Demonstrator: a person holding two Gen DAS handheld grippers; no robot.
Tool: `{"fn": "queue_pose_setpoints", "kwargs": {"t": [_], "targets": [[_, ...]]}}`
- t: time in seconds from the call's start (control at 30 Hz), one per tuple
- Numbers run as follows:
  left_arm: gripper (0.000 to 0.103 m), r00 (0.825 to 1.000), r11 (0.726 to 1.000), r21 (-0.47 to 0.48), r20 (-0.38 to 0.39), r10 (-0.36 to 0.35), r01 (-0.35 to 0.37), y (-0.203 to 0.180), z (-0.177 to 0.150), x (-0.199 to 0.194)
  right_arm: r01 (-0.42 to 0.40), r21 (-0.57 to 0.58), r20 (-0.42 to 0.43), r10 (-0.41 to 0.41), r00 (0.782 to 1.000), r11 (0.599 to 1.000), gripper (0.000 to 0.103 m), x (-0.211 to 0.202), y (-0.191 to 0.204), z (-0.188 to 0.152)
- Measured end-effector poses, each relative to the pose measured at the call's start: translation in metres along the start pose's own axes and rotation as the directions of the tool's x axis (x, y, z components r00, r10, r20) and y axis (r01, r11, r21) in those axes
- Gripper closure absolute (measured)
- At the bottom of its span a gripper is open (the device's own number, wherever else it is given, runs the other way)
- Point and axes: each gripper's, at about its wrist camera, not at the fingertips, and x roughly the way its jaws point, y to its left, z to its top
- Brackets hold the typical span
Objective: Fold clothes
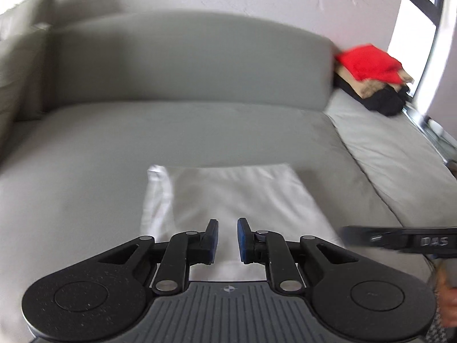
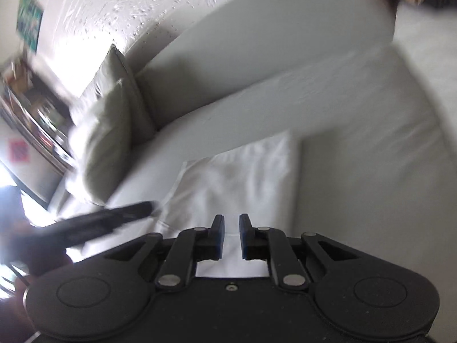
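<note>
The white garment (image 1: 228, 197) lies flat on the grey sofa seat (image 1: 85, 148), already folded into a neat rectangle, with one narrower fold along its left side. Judged from this, the fold is nearly complete; what remains is a final fold or a transfer to the stack.

The left gripper (image 1: 228, 240) hovers over the near edge of the garment, jaws a narrow gap apart, nothing between them. The right gripper (image 2: 231, 235) stands likewise over the near edge, jaws almost together and empty; white cloth shows through the gap only.

Next move: each gripper must go down to a near corner and close on the cloth edge. Keep the two grippers apart; they work close beside one another here.

Room: bare seat surrounds the garment on all sides. The backrest (image 1: 185, 60) bounds the far side, a cushion (image 2: 108, 131) the left. A stack of folded clothes (image 1: 374, 77), red on top, sits well apart at the far right
</note>
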Motion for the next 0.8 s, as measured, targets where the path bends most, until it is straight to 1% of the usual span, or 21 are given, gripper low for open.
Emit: {"fn": "queue_pose_setpoints", "kwargs": {"t": [0.07,0.1,0.13,0.17,0.2,0.23,0.27,0.3,0.33,0.37,0.4,0.43,0.47,0.53,0.57,0.6,0.63,0.67,0.7,0.73,0.8], "targets": [[0.09,0.999,0.998,-0.054,-0.05,-0.022,0.019,0.008,-0.003,0.02,-0.06,0.112,-0.052,0.067,0.996,0.992,0.091,0.025,-0.015,0.003],[0.089,0.997,0.996,-0.088,-0.08,-0.017,0.01,0.014,-0.006,0.029,-0.065,0.159,-0.072,0.077,0.994,0.985,0.091,0.036,-0.024,0.003],[0.088,0.994,0.993,-0.116,-0.112,0.02,-0.033,0.02,-0.011,0.034,-0.067,0.204,-0.085,0.086,0.993,0.977,0.091,0.045,-0.032,0.003],[0.089,0.992,0.988,-0.133,-0.113,0.058,-0.073,0.027,-0.01,0.035,-0.061,0.238,-0.065,0.078,0.995,0.969,0.098,0.05,-0.041,0.004],[0.09,0.989,0.982,-0.15,-0.11,0.096,-0.112,0.033,-0.009,0.035,-0.054,0.27,-0.041,0.068,0.997,0.961,0.103,0.055,-0.05,0.005],[0.09,0.986,0.973,-0.169,-0.094,0.141,-0.156,0.039,-0.008,0.031,-0.045,0.295,0.003,0.047,0.999,0.954,0.103,0.056,-0.059,0.007],[0.091,0.974,0.957,-0.187,-0.083,0.209,-0.221,0.046,-0.007,0.028,-0.035,0.314,0.063,0.015,0.998,0.949,0.103,0.054,-0.067,0.01],[0.09,0.956,0.934,-0.205,-0.079,0.281,-0.292,0.053,-0.008,0.024,-0.015,0.35,0.115,-0.027,0.993,0.937,0.103,0.051,-0.075,0.013],[0.093,0.938,0.911,-0.225,-0.074,0.338,-0.345,0.06,-0.009,0.019,0.006,0.391,0.144,-0.068,0.987,0.92,0.103,0.047,-0.083,0.015],[0.093,0.936,0.902,-0.25,-0.056,0.348,-0.351,0.065,-0.01,0.013,0.024,0.427,0.167,-0.106,0.98,0.904,0.103,0.043,-0.089,0.018],[0.094,0.932,0.893,-0.276,-0.039,0.36,-0.356,0.071,-0.011,0.007,0.038,0.427,0.172,-0.122,0.977,0.904,0.102,0.039,-0.09,0.02],[0.093,0.933,0.888,-0.299,-0.019,0.36,-0.349,0.076,-0.012,0.0,0.051,0.427,0.177,-0.139,0.974,0.903,0.099,0.034,-0.091,0.023],[0.093,0.947,0.9,-0.314,0.01,0.321,-0.302,0.077,-0.012,-0.006,0.062,0.427,0.182,-0.153,0.971,0.902,0.093,0.03,-0.091,0.026],[0.09,0.977,0.933,-0.314,0.063,0.205,-0.175,0.072,-0.011,-0.011,0.03,0.415,0.199,-0.123,0.972,0.91,0.091,0.02,-0.085,0.028],[0.09,0.987,0.947,-0.304,0.088,0.137,-0.105,0.067,-0.009,-0.013,0.007,0.408,0.206,-0.099,0.974,0.913,0.091,0.017,-0.082,0.028],[0.09,0.992,0.96,-0.28,0.11,0.065,-0.032,0.06,-0.005,-0.014,-0.016,0.399,0.211,-0.075,0.975,0.917,0.091,0.014,-0.078,0.029],[0.09,0.992,0.966,-0.254,0.13,-0.008,0.041,0.052,-0.001,-0.014,-0.034,0.376,0.21,-0.049,0.976,0.926,0.091,0.013,-0.072,0.031],[0.089,0.987,0.969,-0.225,0.145,-0.072,0.104,0.044,0.003,-0.014,-0.048,0.357,0.202,-0.026,0.979,0.933,0.091,0.017,-0.066,0.033],[0.086,0.983,0.973,-0.191,0.148,-0.105,0.133,0.035,0.01,-0.01,-0.063,0.338,0.192,-0.003,0.981,0.939,0.091,0.021,-0.06,0.035],[0.086,0.983,0.976,-0.16,0.137,-0.124,0.145,0.027,0.016,-0.003,-0.078,0.319,0.183,0.019,0.983,0.945,0.091,0.025,-0.054,0.037],[0.086,0.985,0.981,-0.117,0.093,-0.142,0.153,0.018,0.03,0.021,-0.098,0.293,0.158,0.053,0.986,0.951,0.091,0.036,-0.043,0.041]]}}
